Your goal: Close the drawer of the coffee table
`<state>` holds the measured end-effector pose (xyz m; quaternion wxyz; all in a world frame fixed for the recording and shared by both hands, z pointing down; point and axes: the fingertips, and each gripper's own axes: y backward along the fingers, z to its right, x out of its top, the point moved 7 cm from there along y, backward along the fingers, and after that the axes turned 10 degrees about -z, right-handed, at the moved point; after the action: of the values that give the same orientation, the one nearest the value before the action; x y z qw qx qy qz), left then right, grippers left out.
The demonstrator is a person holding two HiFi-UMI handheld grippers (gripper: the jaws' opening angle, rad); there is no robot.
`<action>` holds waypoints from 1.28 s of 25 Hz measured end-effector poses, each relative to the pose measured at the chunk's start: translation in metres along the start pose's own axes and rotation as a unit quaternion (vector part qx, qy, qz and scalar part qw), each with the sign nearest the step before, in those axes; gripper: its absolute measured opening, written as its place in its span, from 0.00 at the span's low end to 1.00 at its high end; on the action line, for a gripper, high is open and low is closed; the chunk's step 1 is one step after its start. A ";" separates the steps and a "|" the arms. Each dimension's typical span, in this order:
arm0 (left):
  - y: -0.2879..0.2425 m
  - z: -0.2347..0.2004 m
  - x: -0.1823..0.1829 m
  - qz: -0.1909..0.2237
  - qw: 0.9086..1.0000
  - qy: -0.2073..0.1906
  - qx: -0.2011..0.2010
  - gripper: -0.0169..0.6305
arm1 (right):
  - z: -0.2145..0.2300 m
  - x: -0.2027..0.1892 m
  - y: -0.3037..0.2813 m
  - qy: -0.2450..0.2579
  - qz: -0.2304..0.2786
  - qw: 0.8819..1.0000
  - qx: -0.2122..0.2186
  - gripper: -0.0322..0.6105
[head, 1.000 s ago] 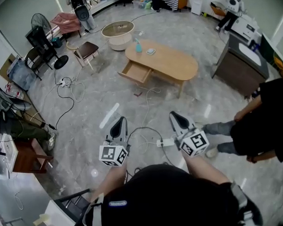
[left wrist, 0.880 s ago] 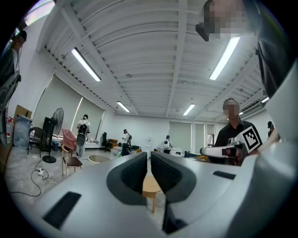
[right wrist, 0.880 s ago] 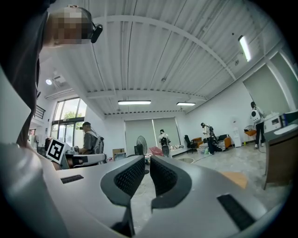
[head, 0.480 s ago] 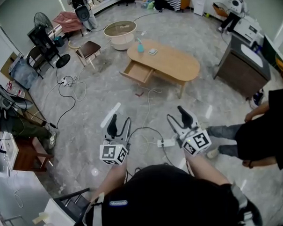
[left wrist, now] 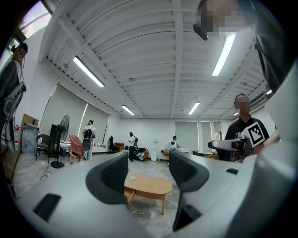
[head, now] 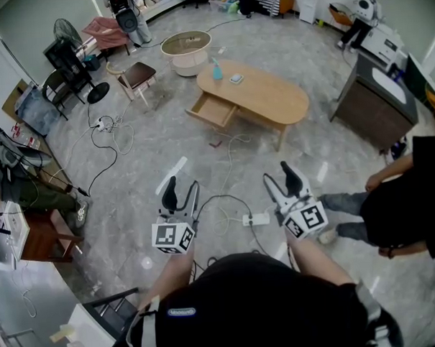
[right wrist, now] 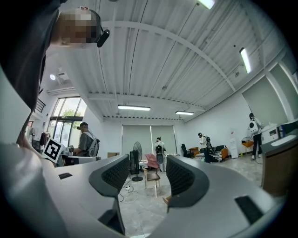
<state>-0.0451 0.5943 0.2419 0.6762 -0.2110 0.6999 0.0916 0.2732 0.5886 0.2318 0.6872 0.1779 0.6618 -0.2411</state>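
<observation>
Bench point(head: 272, 102) is well apart from you, drawer point(head: 211, 110) hanging out of its left long edge. Your left gripper point(head: 182, 188) and right gripper point(head: 280, 181) are wide, jaws just been opening, nothing between. Likely risks: you shove the drawer off-centre and it jams, or you snag the power strip point(head: 255, 219) on the floor.

Floor point(head: 149, 168): grey, glossy; bears table, stool point(head: 138, 75), cables point(head: 119, 137), power strip point(head: 257, 219).
Table point(head: 272, 98): oval, wooden; drawer point(head: 210, 110) open.
Tabletop: blue bottle point(head: 216, 71), small flat item point(head: 236, 79) close beside it.
</observation>
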 end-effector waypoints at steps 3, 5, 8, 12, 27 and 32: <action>-0.001 0.000 0.000 -0.002 1.000 0.000 0.005 0.42 | 0.005 0.000 0.002 -0.007 0.002 1.000 -0.005 0.39; -0.002 0.000 0.000 -0.003 1.000 0.001 0.010 0.42 | 0.007 0.001 0.002 -0.008 0.003 1.000 -0.003 0.39; -0.004 0.003 0.003 -0.003 1.000 0.000 0.019 0.42 | 0.011 0.002 0.001 -0.008 0.004 1.000 0.004 0.39; -0.008 0.007 0.004 -0.004 0.999 -0.001 0.032 0.42 | 0.018 0.003 -0.002 -0.013 0.009 1.000 0.013 0.39; -0.024 -0.011 0.005 -0.005 0.997 0.007 0.082 0.42 | 0.034 -0.008 -0.053 -0.029 -0.012 0.997 0.066 0.39; -0.039 -0.065 0.000 0.002 0.997 0.007 0.079 0.42 | 0.019 -0.013 -0.108 -0.020 -0.017 0.998 0.058 0.39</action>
<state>-0.0875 0.5322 0.2524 0.6854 -0.1564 0.7103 0.0363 0.2273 0.4903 0.2542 0.6848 0.2009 0.6357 -0.2942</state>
